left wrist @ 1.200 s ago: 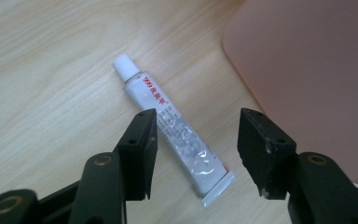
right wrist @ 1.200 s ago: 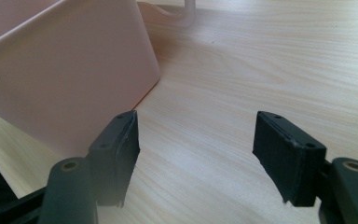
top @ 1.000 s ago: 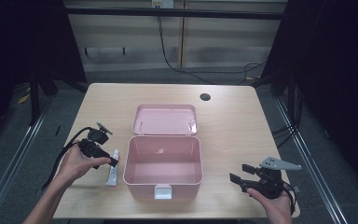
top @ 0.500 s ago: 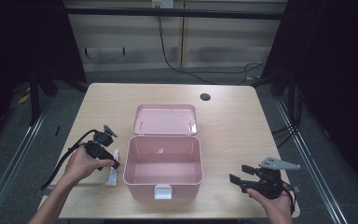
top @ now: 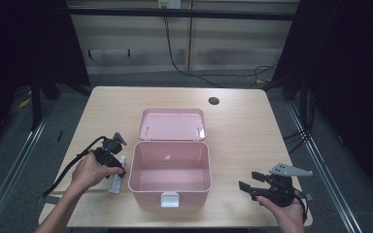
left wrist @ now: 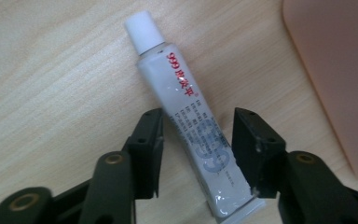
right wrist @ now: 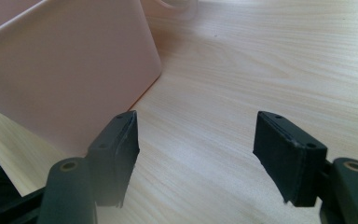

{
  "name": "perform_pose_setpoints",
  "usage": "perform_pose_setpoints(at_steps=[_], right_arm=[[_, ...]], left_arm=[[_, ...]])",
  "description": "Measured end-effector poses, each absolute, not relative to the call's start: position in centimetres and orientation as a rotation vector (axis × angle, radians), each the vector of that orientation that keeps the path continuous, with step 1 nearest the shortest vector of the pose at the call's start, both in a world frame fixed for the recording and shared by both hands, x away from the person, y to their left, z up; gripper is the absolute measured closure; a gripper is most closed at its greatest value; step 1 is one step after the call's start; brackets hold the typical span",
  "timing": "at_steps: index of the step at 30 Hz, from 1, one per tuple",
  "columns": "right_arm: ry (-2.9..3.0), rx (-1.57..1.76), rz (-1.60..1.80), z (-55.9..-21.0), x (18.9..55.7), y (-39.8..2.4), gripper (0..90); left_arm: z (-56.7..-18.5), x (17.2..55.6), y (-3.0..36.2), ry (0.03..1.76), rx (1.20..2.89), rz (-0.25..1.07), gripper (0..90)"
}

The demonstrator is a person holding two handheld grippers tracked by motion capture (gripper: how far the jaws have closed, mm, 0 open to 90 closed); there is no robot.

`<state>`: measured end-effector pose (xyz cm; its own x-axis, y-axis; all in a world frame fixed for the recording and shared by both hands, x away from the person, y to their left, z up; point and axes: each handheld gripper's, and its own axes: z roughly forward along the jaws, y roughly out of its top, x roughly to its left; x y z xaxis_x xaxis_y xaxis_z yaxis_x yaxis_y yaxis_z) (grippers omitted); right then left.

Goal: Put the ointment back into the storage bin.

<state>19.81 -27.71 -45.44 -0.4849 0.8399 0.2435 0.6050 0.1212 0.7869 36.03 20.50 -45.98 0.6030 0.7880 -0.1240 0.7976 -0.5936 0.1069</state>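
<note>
Left tool (left wrist: pixel 198 135) low over white ointment tube (left wrist: pixel 186 107) lying flat on desk (top: pixel 243 121) just left of open pink box (top: pixel 170 167), jaws straddling tube, just been closing, small gaps either side, right tool (right wrist: pixel 196 149) part-open, empty, beside box's right wall

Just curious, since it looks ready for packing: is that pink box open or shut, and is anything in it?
Open and empty: the pink box has its lid swung back flat, and its bare floor shows.
</note>
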Motion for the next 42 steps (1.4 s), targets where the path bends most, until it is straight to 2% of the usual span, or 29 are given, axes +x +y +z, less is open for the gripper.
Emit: perform_pose_setpoints(at_steps=[6, 7, 23, 26, 42], right_arm=[[2.143, 1.421, 1.296, -45.5, 19.8, -27.7, 30.6], [2.142, 1.425, 1.295, -45.5, 19.8, -27.7, 30.4], [2.143, 1.425, 1.299, -45.6, 19.9, -27.8, 30.4], [2.143, 1.426, 1.297, -45.6, 19.9, -27.8, 30.4], [2.141, 1.442, 1.297, -45.6, 19.9, -27.8, 29.2]], left_arm=[[-46.5, 35.7, 20.2, 1.299, 2.730, -0.053, 63.0], [-46.4, 35.7, 20.2, 1.280, 2.752, -0.042, 66.7], [-46.4, 35.7, 20.2, 1.173, 2.813, -0.006, 70.1], [-46.1, 35.7, 20.4, 1.161, 2.794, -0.049, 70.1], [-43.8, 35.1, 22.4, 1.112, 2.730, -0.092, 70.1]])
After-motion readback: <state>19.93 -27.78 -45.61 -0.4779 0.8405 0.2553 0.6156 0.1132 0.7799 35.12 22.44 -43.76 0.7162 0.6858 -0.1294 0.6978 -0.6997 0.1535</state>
